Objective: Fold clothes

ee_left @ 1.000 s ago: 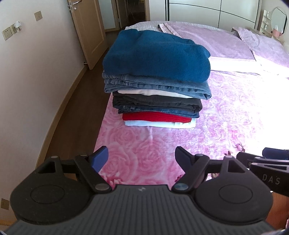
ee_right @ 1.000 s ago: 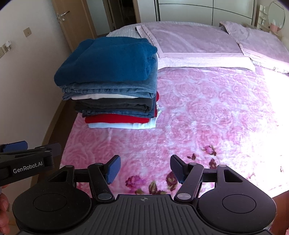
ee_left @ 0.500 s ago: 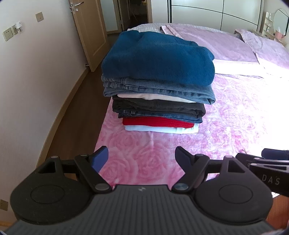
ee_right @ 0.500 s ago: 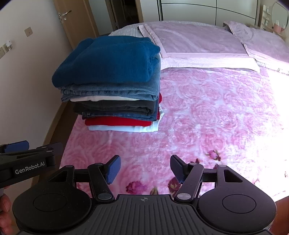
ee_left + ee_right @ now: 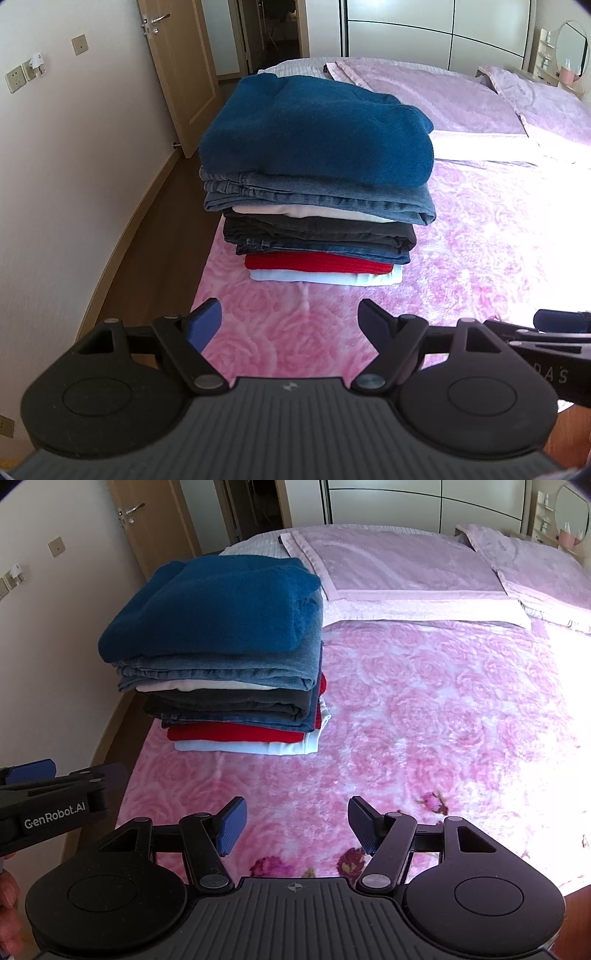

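Bedroom: a bed (image 5: 480,236) under a pink rose-patterned blanket (image 5: 424,709), cream wall and wooden door (image 5: 177,74) at upper left, wardrobe panels along the top. Stack of folded clothes (image 5: 317,192) sits at centre of the left wrist view, near the bed's left edge: blue fleece (image 5: 317,129) on top, then jeans (image 5: 314,195), a pale layer, dark trousers, a red knit (image 5: 317,263) and a white piece at the bottom. My left gripper (image 5: 290,323) stands wide and empty above the blanket. My right gripper (image 5: 295,821) likewise, wide, nothing between its pads.
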